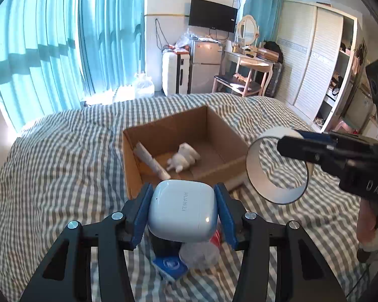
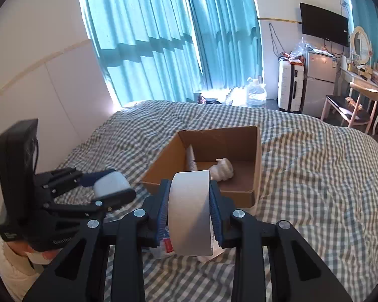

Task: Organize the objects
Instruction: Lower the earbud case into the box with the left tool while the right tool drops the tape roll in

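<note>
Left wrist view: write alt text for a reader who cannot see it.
The left tongs grip a white rounded plastic earbud case above a grey-and-white checked bedspread. Ahead sits an open brown cardboard box holding a white plush toy and a pale tube. At right, the right tongs hold a white tape roll.

Daylight thru teal curtains (image 1: pixel 63 45), strong backlight; sill area under them blown out, esp. the water jug (image 2: pixel 256 93). Room otherwise evenly bright w/ soft shadows. Small glare spot on earbuds case (image 1: pixel 182 210). Heavy fisheye bend and dark vignette at corners. Centre sharp, edges slightly soft.
</note>
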The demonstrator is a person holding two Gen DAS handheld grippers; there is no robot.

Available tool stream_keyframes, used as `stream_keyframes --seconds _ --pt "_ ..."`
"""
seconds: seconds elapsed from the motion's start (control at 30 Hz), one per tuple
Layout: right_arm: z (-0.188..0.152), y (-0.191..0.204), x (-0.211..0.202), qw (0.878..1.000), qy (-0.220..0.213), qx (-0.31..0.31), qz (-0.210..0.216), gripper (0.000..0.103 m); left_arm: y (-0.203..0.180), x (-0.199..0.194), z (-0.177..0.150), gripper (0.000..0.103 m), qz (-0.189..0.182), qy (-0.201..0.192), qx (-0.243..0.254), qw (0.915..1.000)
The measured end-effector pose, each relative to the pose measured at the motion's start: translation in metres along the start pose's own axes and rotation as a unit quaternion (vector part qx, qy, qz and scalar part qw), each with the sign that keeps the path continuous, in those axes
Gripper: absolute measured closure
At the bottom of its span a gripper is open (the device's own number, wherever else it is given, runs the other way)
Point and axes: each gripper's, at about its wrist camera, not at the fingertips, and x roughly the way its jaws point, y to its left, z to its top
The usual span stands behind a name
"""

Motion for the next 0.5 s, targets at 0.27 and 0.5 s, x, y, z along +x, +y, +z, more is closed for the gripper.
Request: stream_keyframes --seconds 0.27,0.5 --pt "0.020 -0.009 0.018 0.999 0.008 -0.011 -0.030 0.074 0.011 0.021 0.036 0.052 -0.001 -0.007 -0.003 1.0000" --pt "0.038 -0.012 0.038 0.998 0.014 -0.030 -0.047 0.074 0.025 0.044 0.058 0.052 0.007 -0.007 -0.006 0.9999"
